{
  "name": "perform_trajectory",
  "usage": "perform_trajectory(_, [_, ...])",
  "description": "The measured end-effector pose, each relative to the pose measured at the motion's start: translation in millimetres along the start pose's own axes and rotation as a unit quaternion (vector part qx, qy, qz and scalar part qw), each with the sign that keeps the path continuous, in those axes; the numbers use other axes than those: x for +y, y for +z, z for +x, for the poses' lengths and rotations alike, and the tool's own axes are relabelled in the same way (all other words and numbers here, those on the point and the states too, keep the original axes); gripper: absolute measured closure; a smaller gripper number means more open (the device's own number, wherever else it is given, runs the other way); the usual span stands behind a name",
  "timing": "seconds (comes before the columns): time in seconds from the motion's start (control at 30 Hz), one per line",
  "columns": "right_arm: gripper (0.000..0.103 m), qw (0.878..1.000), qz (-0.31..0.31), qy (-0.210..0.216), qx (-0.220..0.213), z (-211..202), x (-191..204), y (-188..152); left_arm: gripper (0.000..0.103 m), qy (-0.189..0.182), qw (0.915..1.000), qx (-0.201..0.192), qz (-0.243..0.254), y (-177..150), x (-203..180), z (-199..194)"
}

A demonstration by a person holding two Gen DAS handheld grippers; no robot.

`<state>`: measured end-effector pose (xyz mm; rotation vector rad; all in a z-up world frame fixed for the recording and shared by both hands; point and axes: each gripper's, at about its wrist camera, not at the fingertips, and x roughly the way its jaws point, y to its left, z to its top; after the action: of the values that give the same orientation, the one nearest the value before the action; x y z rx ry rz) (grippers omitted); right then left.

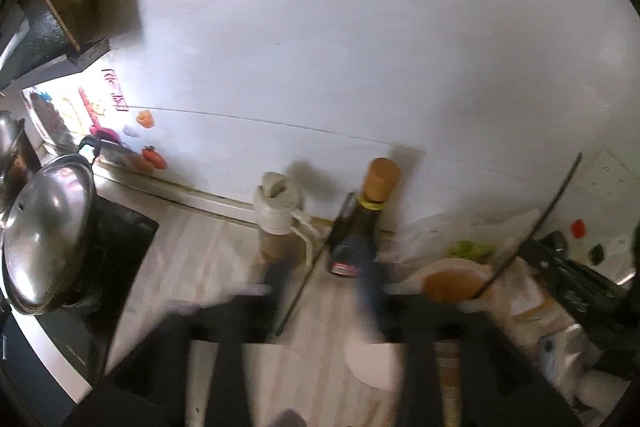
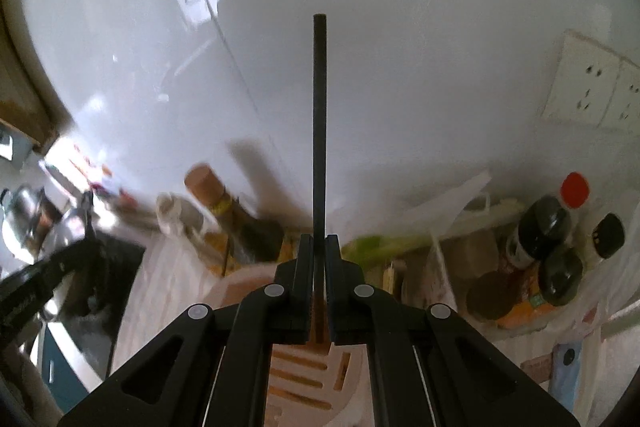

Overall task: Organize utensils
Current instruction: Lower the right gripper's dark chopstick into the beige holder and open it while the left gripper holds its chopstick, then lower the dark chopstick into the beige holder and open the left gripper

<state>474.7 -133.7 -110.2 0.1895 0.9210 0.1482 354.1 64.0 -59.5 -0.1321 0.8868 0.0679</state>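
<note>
Pinching black chopstick [image 2: 320,115] upright, right gripper [image 2: 319,247]; left gripper [image 1: 324,291] wide, empty above counter [image 1: 192,251].

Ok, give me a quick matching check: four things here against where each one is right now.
Things:
1. thin black chopstick
2. dark glass bottle with a tan cap
3. domed steel pot lid
4. white wall socket

Places:
A. far left, sitting on a dark pot
B. clamped in the right gripper
C. standing on the pale counter
D. fixed to the white wall, at the right

Pairs: 1-B, 2-C, 3-A, 4-D
</note>
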Motion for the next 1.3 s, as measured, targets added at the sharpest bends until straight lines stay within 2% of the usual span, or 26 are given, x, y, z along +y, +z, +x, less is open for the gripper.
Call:
perform_trajectory(0.03, [0.087, 1.000, -0.001, -0.002, 0.007, 1.8, -0.6, -1.5, 0.009, 0.008, 1.0000, -0.004, -0.001, -1.7, 4.6, 3.0])
perform_trajectory(0.1, [0.054, 1.000, 0.011, 0.004, 0.004, -1.8, -5.8, -5.4, 0.005, 0.030, 0.9994, -0.018, 0.005, -7.2, 14.7, 9.5])
perform_trajectory(0.13, [0.051, 1.000, 0.018, 0.005, -0.001, -6.1, -9.0, -8.2, 0.005, 0.042, 0.9989, -0.016, 0.014, -10.8, 18.5, 15.8])
perform_trajectory(0.23, [0.051, 0.999, 0.040, 0.003, -0.020, -22.7, -19.7, -18.5, 0.005, 0.062, 0.9973, -0.006, 0.037, -24.6, 26.7, 35.5])
perform_trajectory(0.33, [0.051, 0.997, 0.073, 0.000, -0.031, -37.1, -36.8, -37.3, 0.006, 0.074, 0.9944, 0.014, 0.074, -40.8, 28.0, 62.1])
perform_trajectory(0.43, [0.051, 0.994, 0.101, -0.020, -0.038, -45.5, -54.8, -59.2, 0.006, 0.072, 0.9895, 0.041, 0.118, -55.1, 22.4, 94.4])
perform_trajectory(0.47, [0.051, 0.992, 0.115, -0.036, -0.039, -46.5, -64.8, -72.4, 0.010, 0.070, 0.9870, 0.050, 0.136, -59.8, 18.9, 105.8])
perform_trajectory(0.5, [0.051, 0.990, 0.126, -0.045, -0.036, -45.4, -72.7, -81.9, 0.019, 0.072, 0.9846, 0.057, 0.148, -62.4, 15.7, 115.2])
perform_trajectory(0.6, [0.052, 0.985, 0.161, -0.068, -0.014, -34.5, -95.5, -110.2, 0.039, 0.072, 0.9779, 0.080, 0.179, -72.7, 7.9, 144.6])
perform_trajectory(0.73, [0.057, 0.975, 0.199, -0.093, 0.031, -4.4, -124.2, -148.7, 0.042, 0.078, 0.9706, 0.095, 0.207, -80.4, -2.9, 173.1])
perform_trajectory(0.87, [0.058, 0.965, 0.230, -0.110, 0.064, 23.9, -145.8, -176.8, 0.044, 0.073, 0.9680, 0.102, 0.217, -83.6, -13.2, 188.0])
perform_trajectory(0.93, [0.059, 0.961, 0.243, -0.112, 0.074, 33.5, -153.0, -185.6, 0.052, 0.076, 0.9664, 0.104, 0.223, -84.2, -17.3, 194.1])
perform_trajectory(1.03, [0.060, 0.957, 0.254, -0.114, 0.083, 44.0, -156.8, -191.7, 0.055, 0.082, 0.9655, 0.106, 0.223, -83.0, -20.9, 200.6])
perform_trajectory(1.17, [0.060, 0.955, 0.259, -0.120, 0.087, 49.0, -158.3, -195.4, 0.078, 0.084, 0.9646, 0.109, 0.225, -79.3, -26.0, 207.0])
perform_trajectory(1.2, [0.060, 0.954, 0.259, -0.122, 0.087, 49.4, -157.9, -194.6, 0.088, 0.084, 0.9647, 0.111, 0.223, -77.6, -26.2, 208.8])
perform_trajectory(1.3, [0.063, 0.954, 0.261, -0.123, 0.086, 48.4, -158.8, -192.7, 0.099, 0.074, 0.9662, 0.119, 0.216, -74.7, -25.8, 214.1])
